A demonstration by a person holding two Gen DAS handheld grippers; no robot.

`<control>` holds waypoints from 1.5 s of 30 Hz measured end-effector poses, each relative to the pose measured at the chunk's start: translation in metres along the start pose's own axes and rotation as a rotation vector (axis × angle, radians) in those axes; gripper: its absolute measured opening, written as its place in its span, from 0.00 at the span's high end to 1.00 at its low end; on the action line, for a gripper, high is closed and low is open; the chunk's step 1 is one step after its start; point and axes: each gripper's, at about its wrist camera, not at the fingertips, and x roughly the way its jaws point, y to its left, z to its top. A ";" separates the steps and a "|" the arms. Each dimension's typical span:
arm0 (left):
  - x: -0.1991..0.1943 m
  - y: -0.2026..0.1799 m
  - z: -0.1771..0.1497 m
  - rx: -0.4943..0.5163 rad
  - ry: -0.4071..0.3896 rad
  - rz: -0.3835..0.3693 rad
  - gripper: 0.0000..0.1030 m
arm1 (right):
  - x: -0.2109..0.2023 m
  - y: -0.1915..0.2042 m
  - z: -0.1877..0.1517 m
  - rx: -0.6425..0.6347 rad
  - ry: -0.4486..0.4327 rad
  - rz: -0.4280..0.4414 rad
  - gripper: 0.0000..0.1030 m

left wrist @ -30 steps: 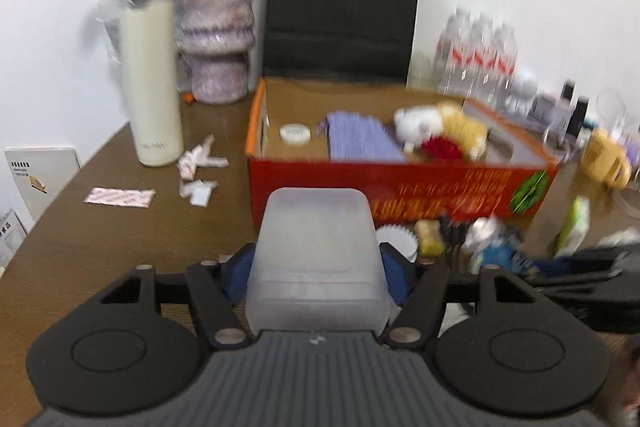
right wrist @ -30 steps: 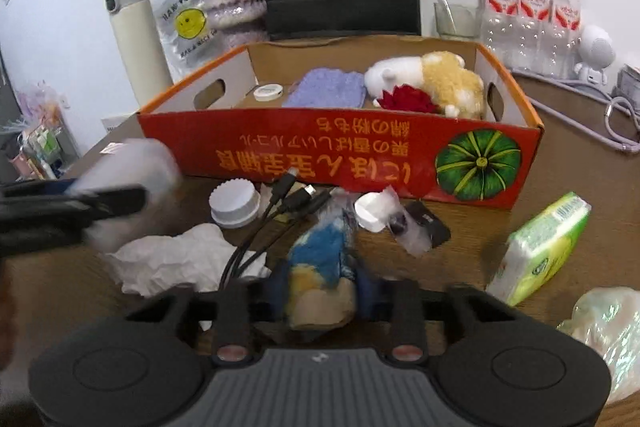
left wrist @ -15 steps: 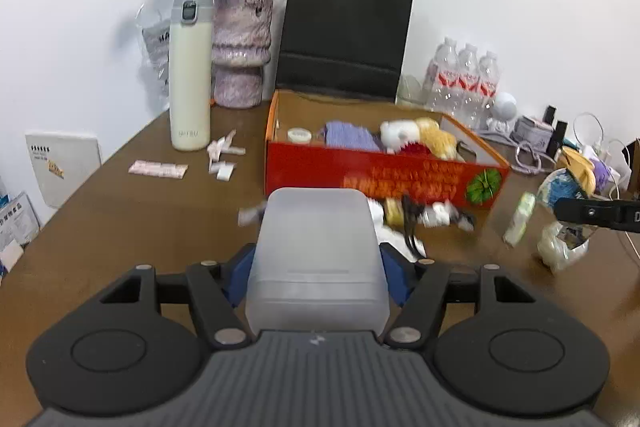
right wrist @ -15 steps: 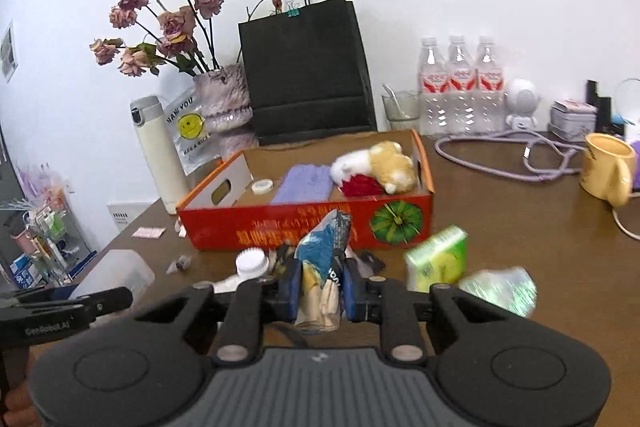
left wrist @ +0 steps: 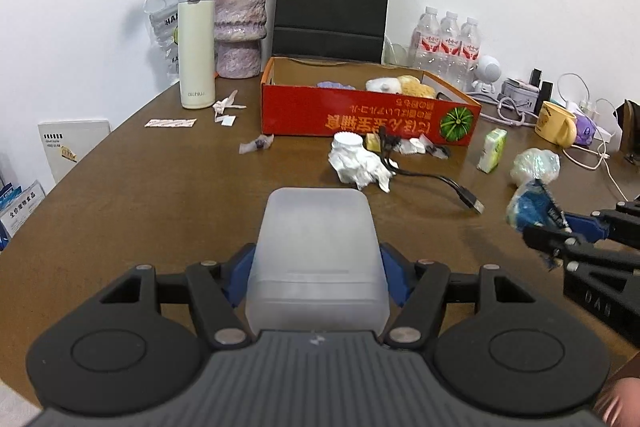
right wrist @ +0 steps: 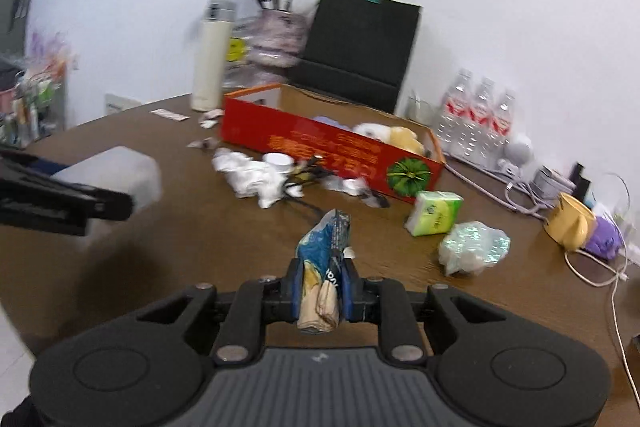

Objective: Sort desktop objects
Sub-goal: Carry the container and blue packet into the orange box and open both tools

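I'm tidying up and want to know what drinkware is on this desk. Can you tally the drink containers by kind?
Clear water bottles: 3
White thermos flask: 1
Yellow mug: 1
Total: 5

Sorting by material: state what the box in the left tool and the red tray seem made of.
Box: likely frosted translucent plastic, matte, with soft rounded corners. Red tray: seemingly cardboard, with a brown unprinted inside and a glossy printed red outside.
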 end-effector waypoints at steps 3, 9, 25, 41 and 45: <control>-0.006 -0.004 0.000 0.011 -0.013 -0.006 0.36 | -0.009 0.010 -0.001 -0.043 -0.028 -0.016 0.83; -0.008 -0.009 0.002 0.012 -0.026 -0.008 0.36 | -0.013 0.005 -0.001 0.006 -0.022 0.031 0.83; 0.037 -0.012 0.049 0.005 -0.101 0.051 0.36 | 0.051 -0.059 0.035 0.288 0.027 0.086 0.82; 0.222 0.011 0.231 -0.042 0.089 0.059 0.36 | 0.234 -0.175 0.182 0.406 0.228 0.156 0.81; 0.265 0.014 0.239 -0.020 0.251 0.057 0.36 | 0.293 -0.179 0.186 0.422 0.464 0.150 0.80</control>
